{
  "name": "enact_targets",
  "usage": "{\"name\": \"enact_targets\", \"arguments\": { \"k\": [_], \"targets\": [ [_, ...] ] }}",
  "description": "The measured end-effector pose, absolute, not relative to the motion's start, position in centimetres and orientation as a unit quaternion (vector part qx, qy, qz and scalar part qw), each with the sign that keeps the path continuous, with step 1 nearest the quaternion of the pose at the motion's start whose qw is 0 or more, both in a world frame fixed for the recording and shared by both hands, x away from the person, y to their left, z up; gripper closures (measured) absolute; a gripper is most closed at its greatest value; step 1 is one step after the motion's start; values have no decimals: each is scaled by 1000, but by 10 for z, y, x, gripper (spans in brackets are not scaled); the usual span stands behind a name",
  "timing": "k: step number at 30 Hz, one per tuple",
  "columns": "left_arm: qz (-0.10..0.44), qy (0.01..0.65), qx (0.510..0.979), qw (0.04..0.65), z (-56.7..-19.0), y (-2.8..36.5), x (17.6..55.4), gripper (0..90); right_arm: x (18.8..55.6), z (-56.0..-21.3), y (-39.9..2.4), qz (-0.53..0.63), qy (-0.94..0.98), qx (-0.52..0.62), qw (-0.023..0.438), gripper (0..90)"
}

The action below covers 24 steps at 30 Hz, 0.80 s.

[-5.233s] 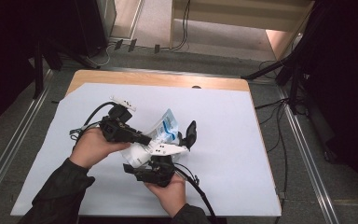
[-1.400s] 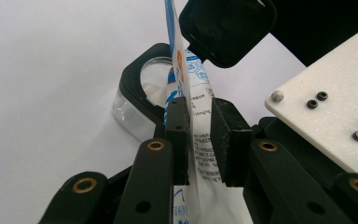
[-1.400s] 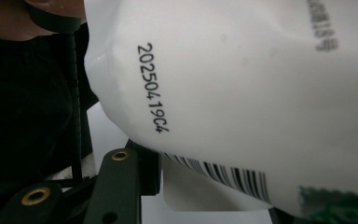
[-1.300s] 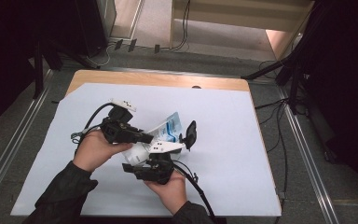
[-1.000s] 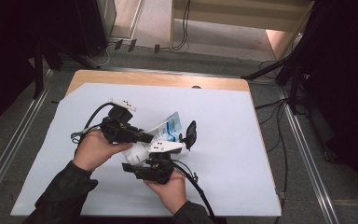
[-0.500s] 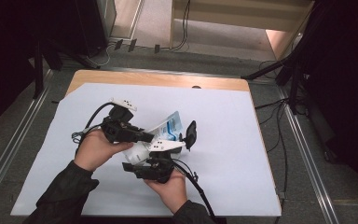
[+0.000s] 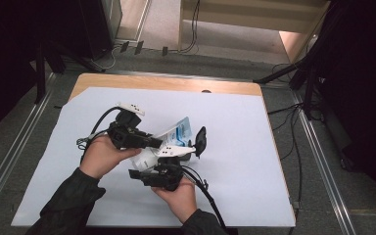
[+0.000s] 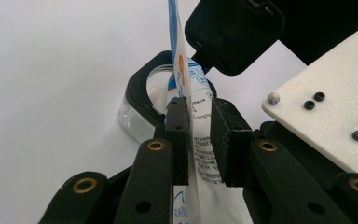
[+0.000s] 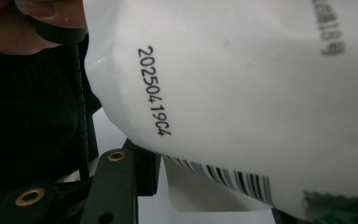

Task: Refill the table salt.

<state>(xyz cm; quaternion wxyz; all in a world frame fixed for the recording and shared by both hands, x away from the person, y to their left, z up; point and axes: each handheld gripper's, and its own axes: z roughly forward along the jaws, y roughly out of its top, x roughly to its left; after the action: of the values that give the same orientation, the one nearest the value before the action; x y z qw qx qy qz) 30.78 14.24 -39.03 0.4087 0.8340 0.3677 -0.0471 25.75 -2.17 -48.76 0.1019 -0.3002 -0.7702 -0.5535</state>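
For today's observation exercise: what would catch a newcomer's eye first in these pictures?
Mid-table, a white plastic pouch with blue print stands pinched between the left gripper pads. Behind it sits a clear container with a black rim, its black hinged lid open. The right gripper is beneath.

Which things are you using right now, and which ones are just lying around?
In use: white pouch, clear container, its open black lid, left hand-held gripper.
Lying about: floor cables, wooden shelf.
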Motion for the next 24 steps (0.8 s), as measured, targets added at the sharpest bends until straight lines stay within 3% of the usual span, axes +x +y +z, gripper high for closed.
{"name": "enact_targets", "arguments": {
  "k": [24],
  "targets": [
    [-34, 367, 836, 406, -389, 139, 308, 828, 259, -488, -22, -556, -768, -301, 102, 578]
  ]
}}
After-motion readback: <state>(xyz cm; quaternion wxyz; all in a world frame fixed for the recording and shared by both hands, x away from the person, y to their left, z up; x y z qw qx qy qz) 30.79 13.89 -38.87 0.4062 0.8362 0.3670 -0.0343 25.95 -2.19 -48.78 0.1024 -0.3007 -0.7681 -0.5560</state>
